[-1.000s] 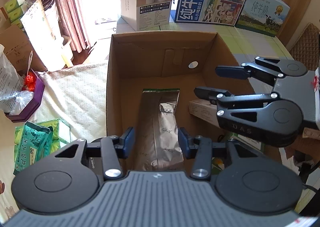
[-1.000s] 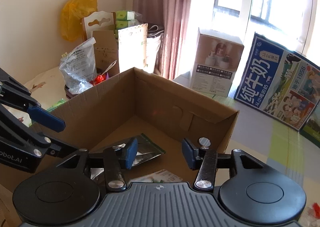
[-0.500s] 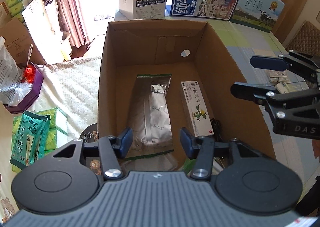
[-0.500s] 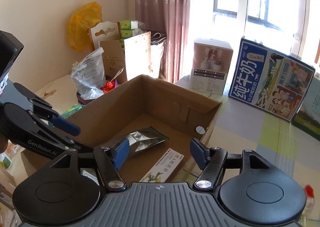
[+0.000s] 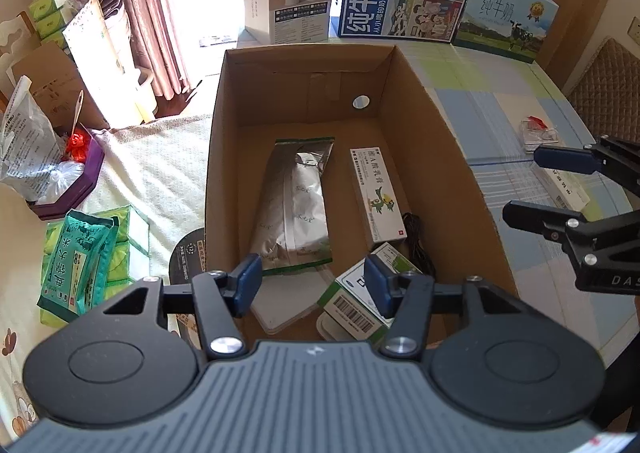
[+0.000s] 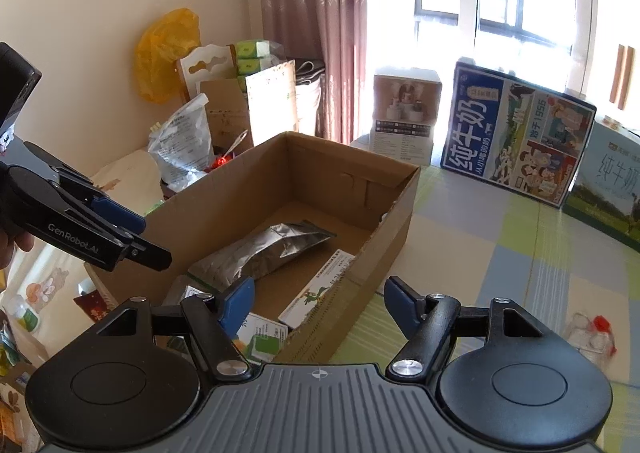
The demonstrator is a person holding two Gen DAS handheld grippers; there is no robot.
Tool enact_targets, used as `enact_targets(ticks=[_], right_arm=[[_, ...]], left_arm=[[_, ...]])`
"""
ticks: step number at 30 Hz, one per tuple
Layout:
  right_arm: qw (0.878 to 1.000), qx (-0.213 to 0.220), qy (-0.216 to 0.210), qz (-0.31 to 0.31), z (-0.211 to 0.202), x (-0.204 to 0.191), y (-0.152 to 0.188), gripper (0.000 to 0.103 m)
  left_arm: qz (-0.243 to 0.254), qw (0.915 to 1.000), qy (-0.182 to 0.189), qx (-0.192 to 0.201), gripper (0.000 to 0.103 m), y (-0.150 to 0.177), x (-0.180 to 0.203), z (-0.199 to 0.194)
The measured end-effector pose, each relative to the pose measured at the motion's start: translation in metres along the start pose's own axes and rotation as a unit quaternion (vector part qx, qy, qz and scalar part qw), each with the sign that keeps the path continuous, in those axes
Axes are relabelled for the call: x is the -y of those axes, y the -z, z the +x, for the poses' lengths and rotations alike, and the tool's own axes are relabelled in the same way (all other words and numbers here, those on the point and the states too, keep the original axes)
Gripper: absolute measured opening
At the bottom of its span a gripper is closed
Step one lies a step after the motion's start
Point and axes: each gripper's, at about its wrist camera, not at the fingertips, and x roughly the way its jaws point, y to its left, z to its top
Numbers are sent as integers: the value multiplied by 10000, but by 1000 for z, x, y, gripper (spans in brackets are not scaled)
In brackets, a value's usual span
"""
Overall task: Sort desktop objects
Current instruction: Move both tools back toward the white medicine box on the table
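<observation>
Cardboard makes up the open brown box [image 5: 432, 157] that stands on the counter [image 6: 500, 253] with its pastel checked cloth, and it already holds several sorted things. A crinkled silver foil pouch [image 5: 296, 209] lies flat along the box floor; just beside it, on its right, lies a long white carton with a green figure printed on it [image 5: 378, 195]. Nearer the left tool [image 5: 312, 285] sit a green-and-white barcoded carton [image 5: 356, 301] and a dark coiled cord [image 5: 418, 237].

Both tools stand wide and carry nothing. The left tool hovers over the near end of the box. The right tool [image 6: 320, 305] hangs over the box's right wall, apart from everything.

Outside the box, a small clear plastic packet with a red bit inside [image 6: 592, 335] lies on the counter to the right, and a flat white carton [image 5: 568, 187] lies partly hidden behind the right tool in the left wrist view. These look like the things left to sort.

The clear packet is probably very light, thin and slick, and it may slide on the cloth; pinching it across a raised edge or its thicker middle seems wisest. The white carton should be light and stiff, though its walls would crush under a hard squeeze, so a grip across its narrow width near the middle suits it best.
</observation>
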Motion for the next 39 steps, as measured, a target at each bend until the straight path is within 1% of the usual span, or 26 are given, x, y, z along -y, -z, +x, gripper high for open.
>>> enact_targets(ticks=[6,8,10,15,20,22,24,27,32,34,39], right_arm=[[9998,43,140,131,-34,12,9,74],[9996,74,178,187,-46,18,13,75],[9994,95,230,240,-59,25,17,76],[9983,153,398,386,-88,44,28,78],[9961,208,626,580,-117,66,44,83],[9948,218,715,689,-128,76,51,85],[9933,214,815,790,-137,87,59,87],[9904,208,990,940,-151,103,71,90],[9837,189,1317,1207,-171,132,92,101],[9806,175,1447,1312,-179,143,100,101],[9732,92,1710,1536,-193,169,117,101]], left_arm=[[20,10000,-5,94,58,10,22,-19],[53,9999,-5,122,58,13,32,-24],[70,9998,1,170,63,15,43,-30],[250,9993,42,256,68,17,73,-41],[460,9983,139,321,79,17,105,-47],[560,9977,198,320,84,16,119,-47],[676,9969,241,321,85,16,134,-46],[842,9953,328,349,92,12,157,-44],[1122,9916,525,383,98,5,197,-37],[1223,9900,578,396,102,2,212,-32],[1486,9860,653,377,101,-1,247,-14]])
